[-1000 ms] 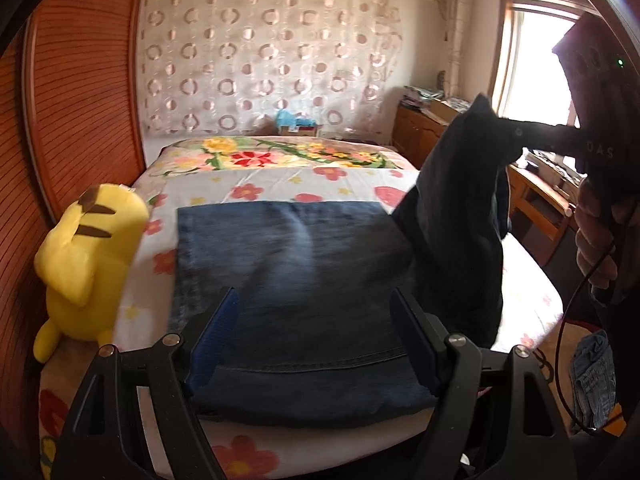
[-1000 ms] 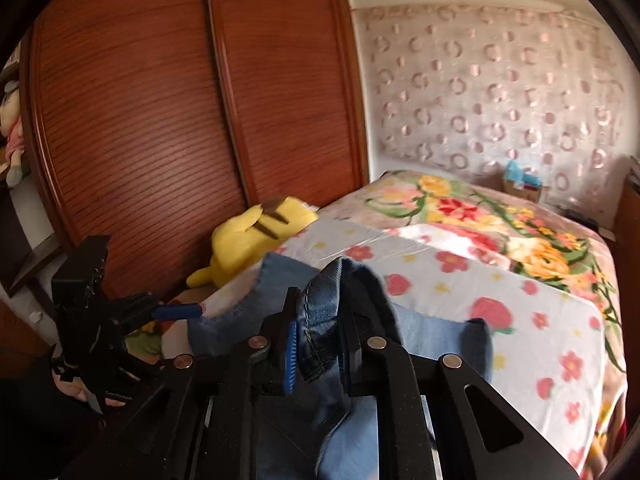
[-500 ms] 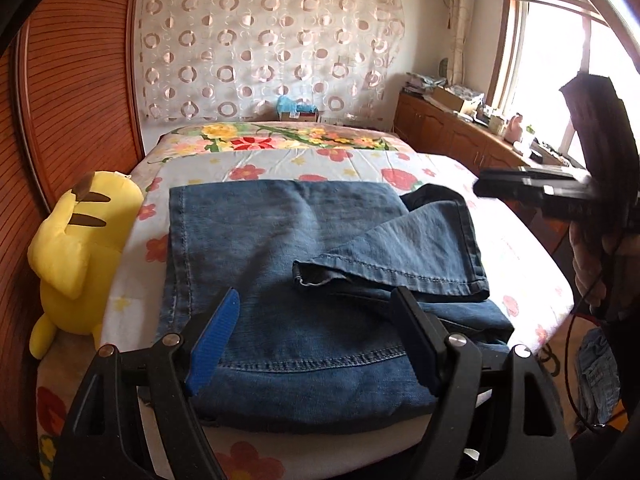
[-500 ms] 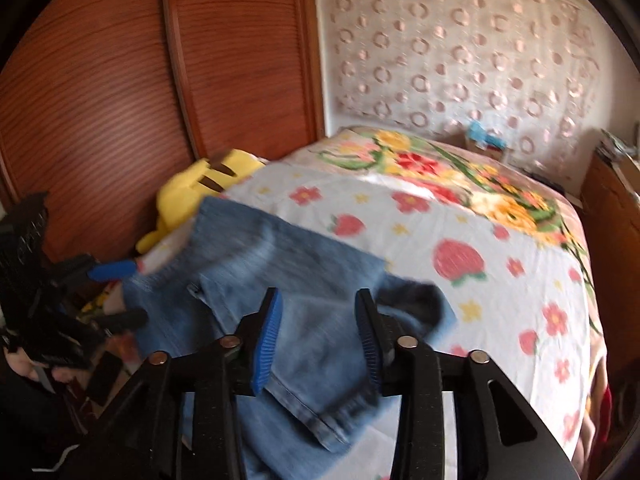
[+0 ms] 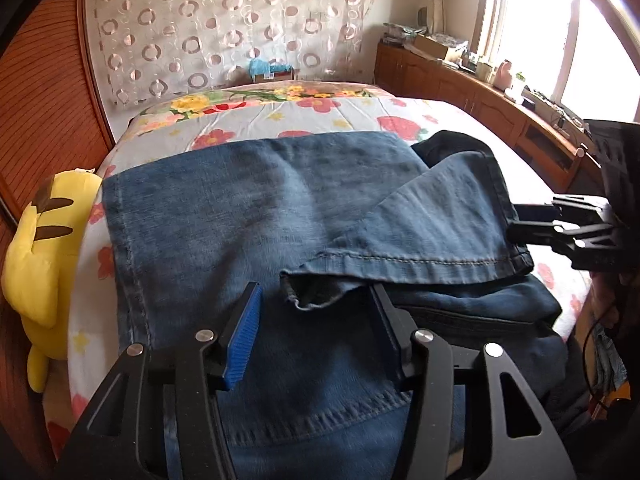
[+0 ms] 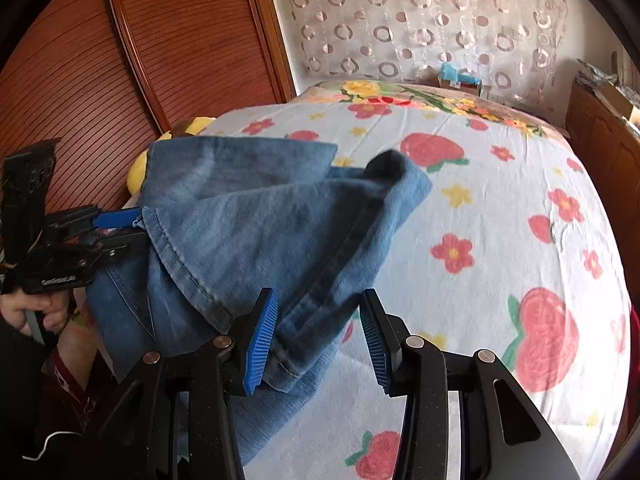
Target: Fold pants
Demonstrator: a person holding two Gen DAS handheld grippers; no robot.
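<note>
Blue denim pants (image 5: 248,216) lie spread on the bed (image 5: 312,116), over a white sheet printed with red flowers and strawberries. 1 leg section is folded back across the rest, its hemmed edge (image 5: 400,260) running left to right over the lower layer. A darker bunched part of the fabric rises at the far right of the fold.

Left gripper (image 5: 316,320): jaws spread wide, nothing between them. It sits low over the near part of the pants, the loose hem corner of the folded leg lying between and just ahead of the 2 fingers. Whether the pads touch the cloth cannot be told from this angle.

Right gripper (image 6: 316,336): jaws also parted wide, holding nothing. The lower hem of the folded leg (image 6: 280,240) lies between and just ahead of its blue-ribbed pads (image 6: 260,340); the left pad looks to be against the denim edge, though contact is uncertain. In the left wrist view this gripper shows at the right edge of the pants, beside the fold.

A yellow plush toy (image 5: 44,248) rests at the left side of the bed against the wooden wardrobe door (image 6: 168,40). A circle-patterned curtain (image 5: 224,28) hangs behind the bed.
</note>
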